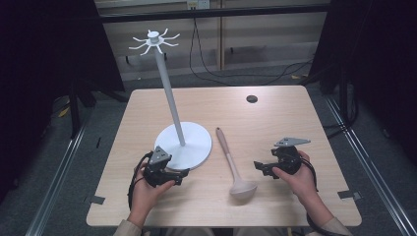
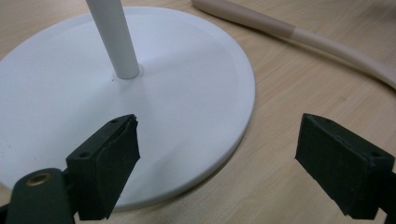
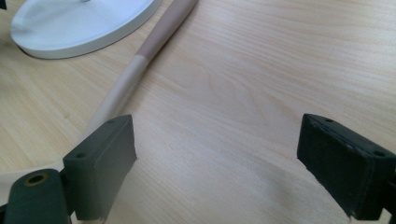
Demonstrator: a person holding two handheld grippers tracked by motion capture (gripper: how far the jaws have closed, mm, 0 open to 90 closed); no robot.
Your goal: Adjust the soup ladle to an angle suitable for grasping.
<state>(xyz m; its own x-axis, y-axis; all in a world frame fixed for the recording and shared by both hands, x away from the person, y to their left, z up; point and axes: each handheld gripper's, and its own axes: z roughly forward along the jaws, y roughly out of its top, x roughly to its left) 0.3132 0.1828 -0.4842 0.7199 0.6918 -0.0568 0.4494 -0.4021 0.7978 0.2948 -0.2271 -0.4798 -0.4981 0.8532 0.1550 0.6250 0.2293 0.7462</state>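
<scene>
We see the surface (image 1: 275, 118) evenly lit from above against dark surroundings; close-up jaws look soft, with faint shadows beneath.

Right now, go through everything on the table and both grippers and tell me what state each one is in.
Left gripper: open, nothing between its jaws, at the rim of the stand's base.
Right gripper: open, holding nothing, beside the ladle.
Stand: upright on its round white base, hooks at the top bare.
Ladle: lying flat on the table, bowl toward the person, touched by neither gripper.
</scene>
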